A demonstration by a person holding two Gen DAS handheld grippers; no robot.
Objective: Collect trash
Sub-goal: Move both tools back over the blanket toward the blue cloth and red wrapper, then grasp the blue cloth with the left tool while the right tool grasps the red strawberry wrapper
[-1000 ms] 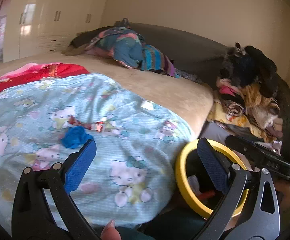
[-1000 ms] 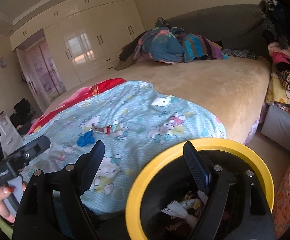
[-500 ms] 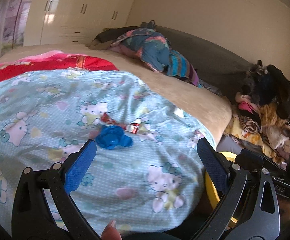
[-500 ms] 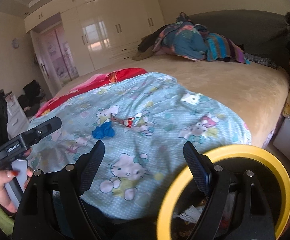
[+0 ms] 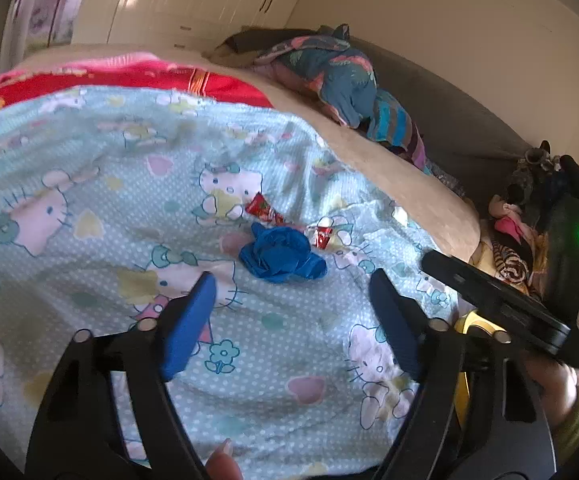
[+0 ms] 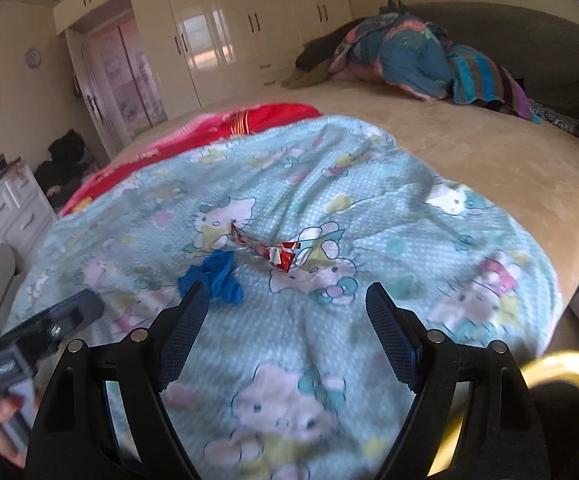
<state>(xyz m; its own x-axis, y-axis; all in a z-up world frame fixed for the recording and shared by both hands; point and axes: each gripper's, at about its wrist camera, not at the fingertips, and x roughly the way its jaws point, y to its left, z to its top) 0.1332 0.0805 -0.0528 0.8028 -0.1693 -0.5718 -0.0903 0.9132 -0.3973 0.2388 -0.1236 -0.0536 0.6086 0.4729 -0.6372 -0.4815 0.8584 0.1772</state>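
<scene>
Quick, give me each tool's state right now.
Left tool: open, holding nothing, above the blue scrap.
Right tool: open, holding nothing, above the blanket.

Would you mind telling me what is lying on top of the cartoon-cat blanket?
A crumpled blue scrap and two red wrappers lie on the blanket. Whatever the scrap covers is hidden.

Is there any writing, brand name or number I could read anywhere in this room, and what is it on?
Nothing can be read for certain.
Left gripper's handle: a small white label, too blurred to read.
Red wrapper: white marks, too small to read.
Blanket: cartoon cats only, no words.
</scene>
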